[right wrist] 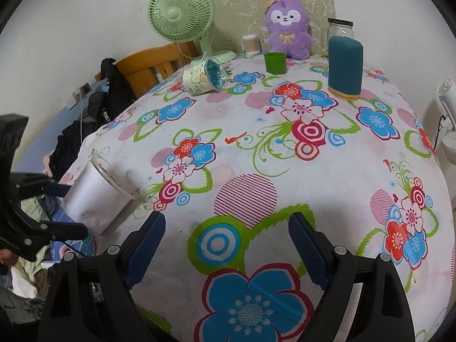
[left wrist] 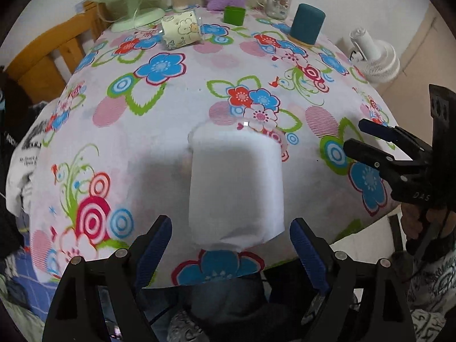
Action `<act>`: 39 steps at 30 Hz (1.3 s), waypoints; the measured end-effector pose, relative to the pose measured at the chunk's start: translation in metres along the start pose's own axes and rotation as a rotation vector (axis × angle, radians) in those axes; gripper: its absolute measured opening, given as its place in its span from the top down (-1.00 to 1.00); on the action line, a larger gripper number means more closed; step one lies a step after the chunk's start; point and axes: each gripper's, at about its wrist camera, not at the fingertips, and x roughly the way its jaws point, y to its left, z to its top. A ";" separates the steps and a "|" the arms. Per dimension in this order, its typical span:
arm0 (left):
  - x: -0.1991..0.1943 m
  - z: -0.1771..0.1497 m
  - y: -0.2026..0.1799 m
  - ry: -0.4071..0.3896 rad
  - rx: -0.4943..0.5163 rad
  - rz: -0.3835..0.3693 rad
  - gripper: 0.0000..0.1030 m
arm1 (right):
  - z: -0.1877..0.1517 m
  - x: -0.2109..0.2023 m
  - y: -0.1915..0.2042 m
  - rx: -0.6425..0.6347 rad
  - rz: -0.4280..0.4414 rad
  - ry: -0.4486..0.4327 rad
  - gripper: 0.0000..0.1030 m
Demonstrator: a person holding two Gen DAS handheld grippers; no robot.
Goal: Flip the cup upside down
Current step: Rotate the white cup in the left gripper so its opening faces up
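— Where do we stand with the white cup (left wrist: pixel 236 185)?

— It lies on its side near the table's (left wrist: pixel 199 97) front edge, towards the front left corner as our right wrist view shows it (right wrist: pixel 97 199). Its long axis runs roughly front to back: the closed base points at us over the edge, the clear rim at the table's middle.

— And which of us is nearer?

— Our left gripper (left wrist: pixel 230 245), plainly. The cup sits straight ahead of it, base end just in front of the fingers, the two blue pads spread wider than the cup and gripping nothing. Whether the pads already flank the base or stop just short, we cannot tell.

— The right gripper (right wrist: pixel 226 245)?

— Also wide open and empty, hovering over the cloth by the front edge, well apart from the cup, which lies off to its left.

— So the move turns on the left one?

— We judge so. Its fingers line up along the cup's axis, so we would close across the barrel, lift, and tip the rim downward. The slick wall could slip.
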 end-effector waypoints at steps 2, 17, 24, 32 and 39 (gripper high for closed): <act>0.003 -0.006 -0.001 -0.012 -0.003 0.001 -0.62 | 0.000 0.000 0.002 -0.004 0.000 0.001 -0.74; 0.005 -0.004 -0.002 -0.047 0.033 0.029 -0.24 | -0.002 0.004 0.002 -0.002 0.003 0.011 -0.74; -0.016 0.019 0.002 0.040 0.092 0.021 -0.22 | -0.002 0.003 0.000 0.002 0.011 0.003 -0.74; -0.036 0.055 0.002 0.220 0.169 0.056 -0.22 | -0.009 0.008 0.008 -0.023 0.028 0.008 -0.74; -0.022 0.059 -0.010 0.440 0.195 0.018 -0.22 | -0.009 0.009 0.013 -0.046 0.034 0.009 -0.74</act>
